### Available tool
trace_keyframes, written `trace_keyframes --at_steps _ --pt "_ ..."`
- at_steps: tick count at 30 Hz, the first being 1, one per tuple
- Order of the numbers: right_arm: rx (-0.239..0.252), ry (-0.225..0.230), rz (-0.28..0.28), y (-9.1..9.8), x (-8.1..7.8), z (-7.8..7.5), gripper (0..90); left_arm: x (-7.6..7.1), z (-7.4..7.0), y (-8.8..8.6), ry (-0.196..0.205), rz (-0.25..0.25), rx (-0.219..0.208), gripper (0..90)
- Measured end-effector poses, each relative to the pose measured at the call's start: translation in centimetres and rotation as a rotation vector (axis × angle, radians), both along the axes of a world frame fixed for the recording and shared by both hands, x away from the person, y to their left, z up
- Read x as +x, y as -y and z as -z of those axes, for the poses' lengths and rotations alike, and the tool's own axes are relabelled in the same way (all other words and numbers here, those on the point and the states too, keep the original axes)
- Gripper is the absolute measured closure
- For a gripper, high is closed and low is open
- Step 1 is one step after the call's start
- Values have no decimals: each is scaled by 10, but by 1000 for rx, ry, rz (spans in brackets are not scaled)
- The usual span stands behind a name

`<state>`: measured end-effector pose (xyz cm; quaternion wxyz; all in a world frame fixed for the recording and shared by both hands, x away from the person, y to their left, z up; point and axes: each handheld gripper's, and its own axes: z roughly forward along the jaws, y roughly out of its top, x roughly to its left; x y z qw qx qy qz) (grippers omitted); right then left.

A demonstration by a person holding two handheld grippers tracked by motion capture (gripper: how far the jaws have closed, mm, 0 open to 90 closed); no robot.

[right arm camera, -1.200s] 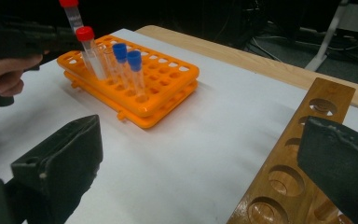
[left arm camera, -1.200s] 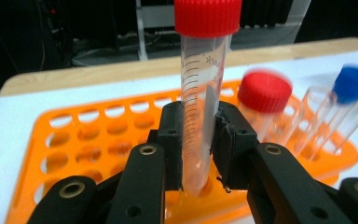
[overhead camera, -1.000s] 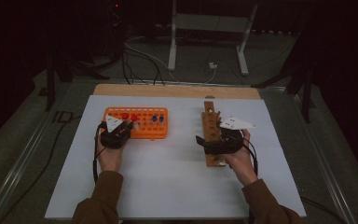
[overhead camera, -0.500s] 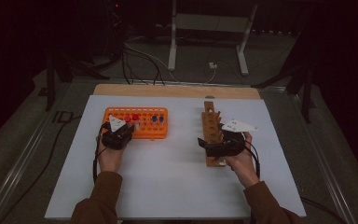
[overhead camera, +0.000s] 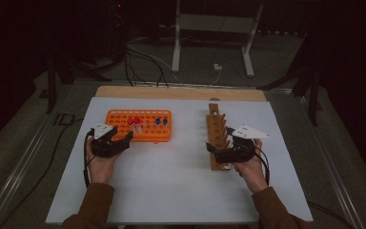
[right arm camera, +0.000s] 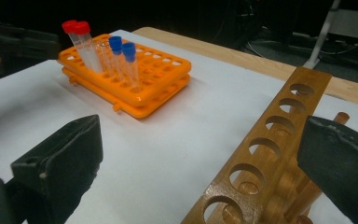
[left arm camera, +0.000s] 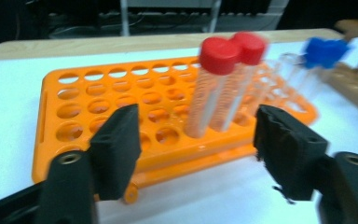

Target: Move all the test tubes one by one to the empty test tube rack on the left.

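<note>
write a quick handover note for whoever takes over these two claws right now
Left claw: open, nothing held; its jaws have just been opening in front of the orange rack.
Right claw: open, jaws on either side of the wooden rack, not gripping it.
Things: two red-capped tubes and two blue-capped tubes stand upright in the orange rack. The holes seen in the wooden rack hold no tubes.
Done: all four tubes sit in the orange rack.
Left: probably moving tubes between the racks; nothing is in hand yet.
</note>
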<state>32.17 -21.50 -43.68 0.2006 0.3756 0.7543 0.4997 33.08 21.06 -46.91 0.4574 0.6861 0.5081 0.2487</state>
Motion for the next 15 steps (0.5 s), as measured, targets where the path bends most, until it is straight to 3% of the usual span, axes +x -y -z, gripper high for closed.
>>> trace_keyframes --at_steps 8,12,15 --pt "21 33 9 13 -9 2 8 -36 -14 -6 43 99 -50 158" --pt "31 50 15 20 -15 5 9 -50 -17 -12 57 95 -74 90" --pt "35 68 15 27 -20 8 8 -61 -17 -15 70 106 -67 48"
